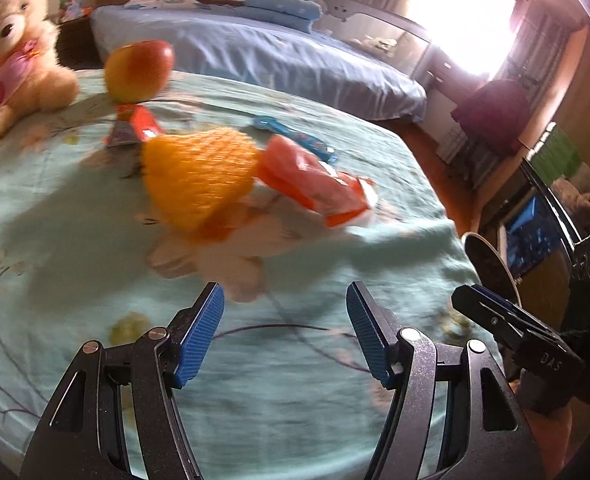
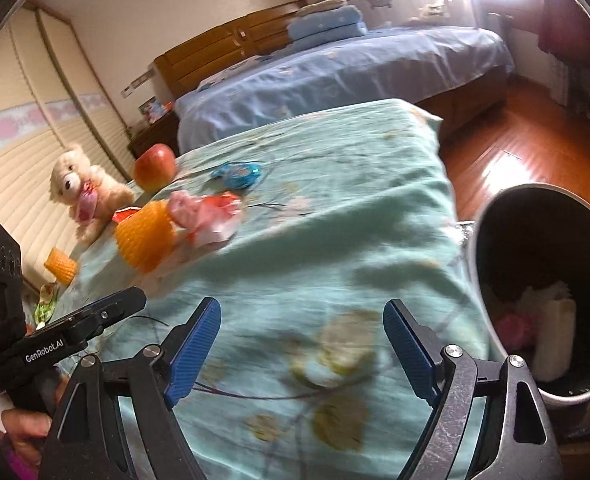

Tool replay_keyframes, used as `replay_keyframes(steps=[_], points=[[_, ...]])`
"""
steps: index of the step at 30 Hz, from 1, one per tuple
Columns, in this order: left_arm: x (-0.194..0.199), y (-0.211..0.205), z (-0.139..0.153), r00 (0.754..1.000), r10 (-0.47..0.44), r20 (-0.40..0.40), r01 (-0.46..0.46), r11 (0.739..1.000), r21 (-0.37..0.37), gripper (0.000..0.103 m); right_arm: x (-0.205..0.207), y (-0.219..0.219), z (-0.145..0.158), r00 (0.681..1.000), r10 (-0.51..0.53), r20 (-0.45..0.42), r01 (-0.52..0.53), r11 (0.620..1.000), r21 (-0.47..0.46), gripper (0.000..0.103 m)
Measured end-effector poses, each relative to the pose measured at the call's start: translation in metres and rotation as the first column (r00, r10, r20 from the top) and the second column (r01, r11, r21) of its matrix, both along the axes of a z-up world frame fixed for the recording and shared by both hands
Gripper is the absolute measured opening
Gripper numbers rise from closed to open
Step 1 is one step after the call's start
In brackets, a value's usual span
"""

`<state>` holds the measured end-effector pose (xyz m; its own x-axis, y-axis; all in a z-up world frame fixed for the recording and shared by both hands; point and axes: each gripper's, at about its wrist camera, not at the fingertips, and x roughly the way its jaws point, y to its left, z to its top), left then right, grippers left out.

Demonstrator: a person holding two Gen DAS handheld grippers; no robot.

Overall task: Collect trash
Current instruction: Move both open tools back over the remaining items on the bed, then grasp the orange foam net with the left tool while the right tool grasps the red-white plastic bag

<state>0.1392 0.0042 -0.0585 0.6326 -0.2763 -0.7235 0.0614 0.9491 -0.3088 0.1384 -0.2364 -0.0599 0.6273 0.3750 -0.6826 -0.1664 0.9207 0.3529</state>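
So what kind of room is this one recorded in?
A bedroom, most likely in a home. There is a bed with blue sheets and a wooden headboard, folded pillows on it, and a teddy bear on the green blanket.

Orange foam net (image 1: 199,176) lies on the bedspread (image 1: 55,208) beside pink wrapper (image 1: 315,180).

A teal floral bedspread (image 1: 95,208) carries an orange foam net (image 1: 199,172), pink wrapper (image 1: 315,184), apple (image 1: 139,70) and a far-left teddy bear (image 1: 11,52).
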Motion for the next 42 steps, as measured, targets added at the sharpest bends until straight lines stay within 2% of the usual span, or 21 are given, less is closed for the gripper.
replay_keyframes(steps=[8, 15, 26, 35, 36, 37, 38, 39, 41, 42], points=[[0.003, 0.031, -0.005, 0.998, 0.066, -0.013, -0.066, 0.998, -0.002, 0.065, 0.017, 0.03, -0.001, 0.997, 0.073, -0.01, -0.073, 0.997, -0.007, 0.085], [0.014, 0.046, -0.003, 0.996, 0.089, -0.008, -0.089, 0.996, 0.007, 0.065, 0.033, 0.051, 0.0, 0.992, 0.124, -0.011, -0.124, 0.992, -0.01, 0.085], [0.044, 0.052, -0.002, 0.998, 0.055, -0.01, -0.054, 0.996, 0.065, 0.065, 0.067, 0.08, -0.007, 0.975, 0.224, -0.02, -0.224, 0.973, -0.055, 0.085], [0.062, 0.047, -0.009, 0.999, 0.035, -0.019, -0.033, 0.996, 0.078, 0.064, 0.093, 0.096, -0.007, 0.961, 0.275, -0.026, -0.276, 0.959, -0.062, 0.085], [0.062, 0.046, -0.009, 0.999, 0.037, -0.015, -0.035, 0.996, 0.077, 0.06, 0.095, 0.098, -0.008, 0.959, 0.281, -0.025, -0.282, 0.958, -0.058, 0.085], [0.062, 0.045, -0.009, 0.999, 0.035, -0.009, -0.035, 0.996, 0.077, 0.049, 0.097, 0.099, -0.008, 0.958, 0.286, -0.026, -0.287, 0.957, -0.054, 0.084], [0.063, 0.043, -0.009, 1.0, 0.028, -0.008, -0.028, 0.997, 0.075, 0.043, 0.098, 0.1, -0.009, 0.956, 0.292, -0.027, -0.293, 0.955, -0.046, 0.082], [0.063, 0.041, -0.009, 1.0, 0.019, -0.011, -0.018, 0.997, 0.073, 0.035, 0.099, 0.101, -0.01, 0.955, 0.294, -0.028, -0.295, 0.955, -0.04, 0.071], [0.063, 0.038, -0.01, 1.0, 0.008, -0.008, -0.008, 0.997, 0.072, 0.03, 0.099, 0.102, -0.013, 0.957, 0.286, -0.042, -0.288, 0.957, -0.048, 0.053], [0.062, 0.036, -0.009, 1.0, 0.004, -0.005, -0.004, 0.997, 0.073, 0.028, 0.098, 0.101, -0.014, 0.959, 0.281, -0.038, -0.282, 0.958, -0.045, 0.052]])
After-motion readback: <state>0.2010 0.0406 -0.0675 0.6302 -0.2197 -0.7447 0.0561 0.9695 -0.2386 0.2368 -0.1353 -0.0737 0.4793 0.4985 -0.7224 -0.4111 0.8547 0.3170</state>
